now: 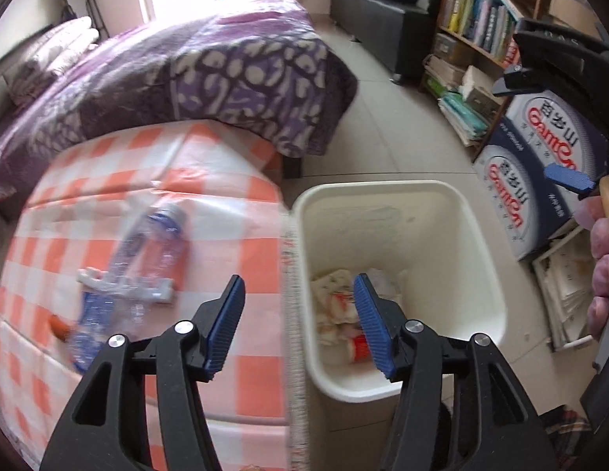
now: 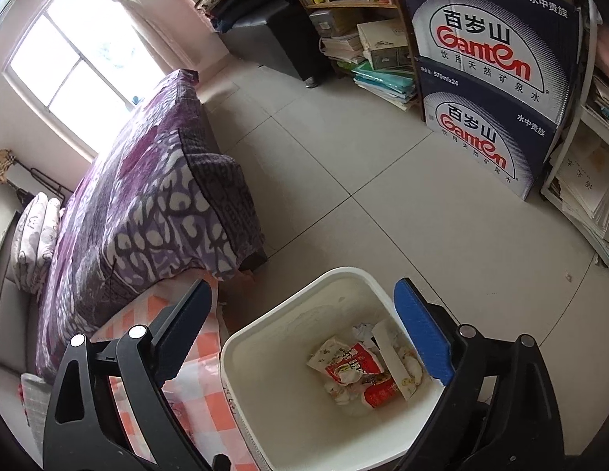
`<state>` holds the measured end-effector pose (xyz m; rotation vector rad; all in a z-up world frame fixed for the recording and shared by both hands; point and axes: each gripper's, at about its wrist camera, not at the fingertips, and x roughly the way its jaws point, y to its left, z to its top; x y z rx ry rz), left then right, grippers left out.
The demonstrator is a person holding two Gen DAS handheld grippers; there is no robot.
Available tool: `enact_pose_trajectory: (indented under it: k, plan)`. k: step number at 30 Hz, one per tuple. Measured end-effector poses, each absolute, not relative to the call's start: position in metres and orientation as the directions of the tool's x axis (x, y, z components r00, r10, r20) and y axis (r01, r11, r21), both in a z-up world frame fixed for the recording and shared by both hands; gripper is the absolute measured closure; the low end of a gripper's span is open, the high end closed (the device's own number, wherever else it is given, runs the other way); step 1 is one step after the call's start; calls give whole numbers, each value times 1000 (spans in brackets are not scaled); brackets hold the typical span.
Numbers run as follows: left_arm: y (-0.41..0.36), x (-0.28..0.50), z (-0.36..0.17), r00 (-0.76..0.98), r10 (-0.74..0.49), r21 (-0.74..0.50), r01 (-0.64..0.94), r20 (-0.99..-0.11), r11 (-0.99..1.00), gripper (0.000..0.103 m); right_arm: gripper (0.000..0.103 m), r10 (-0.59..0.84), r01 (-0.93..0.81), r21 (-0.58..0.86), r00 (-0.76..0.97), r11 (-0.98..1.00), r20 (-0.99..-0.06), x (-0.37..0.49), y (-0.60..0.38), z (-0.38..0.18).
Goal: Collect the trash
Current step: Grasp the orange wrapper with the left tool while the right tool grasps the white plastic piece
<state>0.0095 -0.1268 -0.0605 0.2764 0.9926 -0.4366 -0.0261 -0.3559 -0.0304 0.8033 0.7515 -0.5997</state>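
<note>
A cream trash bin (image 1: 481, 259) stands on the floor beside the table with the orange checked cloth (image 1: 233, 204); it also shows in the right wrist view (image 2: 265, 384). Snack wrappers and crumpled paper (image 2: 359, 373) lie at its bottom. A crushed clear plastic bottle (image 1: 147, 259) with a blue label lies on the cloth, blurred, with a white plastic piece (image 1: 123, 286) across it. My left gripper (image 1: 298, 325) is open and empty over the table edge and bin rim. My right gripper (image 2: 304, 337) is open and empty above the bin, and shows at the left wrist view's right edge (image 1: 540, 129).
A bed with a purple blanket (image 1: 186, 74) lies behind the table. Two stacked water cartons (image 2: 489, 78) and a bookshelf with piled books (image 2: 367, 51) stand to the right. Tiled floor (image 2: 383, 216) lies between the bed and the cartons.
</note>
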Motion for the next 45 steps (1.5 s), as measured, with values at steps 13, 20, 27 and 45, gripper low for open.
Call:
enact_pose_trajectory:
  k: [13, 20, 27, 45]
  plan:
    - [-5, 53, -51, 572, 5, 134, 182, -820, 974, 36, 8, -127, 631, 344, 579, 695, -806, 16, -284, -40]
    - [82, 95, -84, 443, 116, 95, -69, -889, 993, 36, 8, -85, 575, 319, 567, 754, -820, 34, -249, -47]
    - [146, 115, -120, 290, -13, -101, -290, -957, 952, 51, 8, -50, 524, 300, 552, 798, -832, 46, -225, -52]
    - [175, 93, -122, 287, -53, -151, -330, -956, 932, 78, 8, 119, 115, 206, 517, 972, -848, 74, -113, -53]
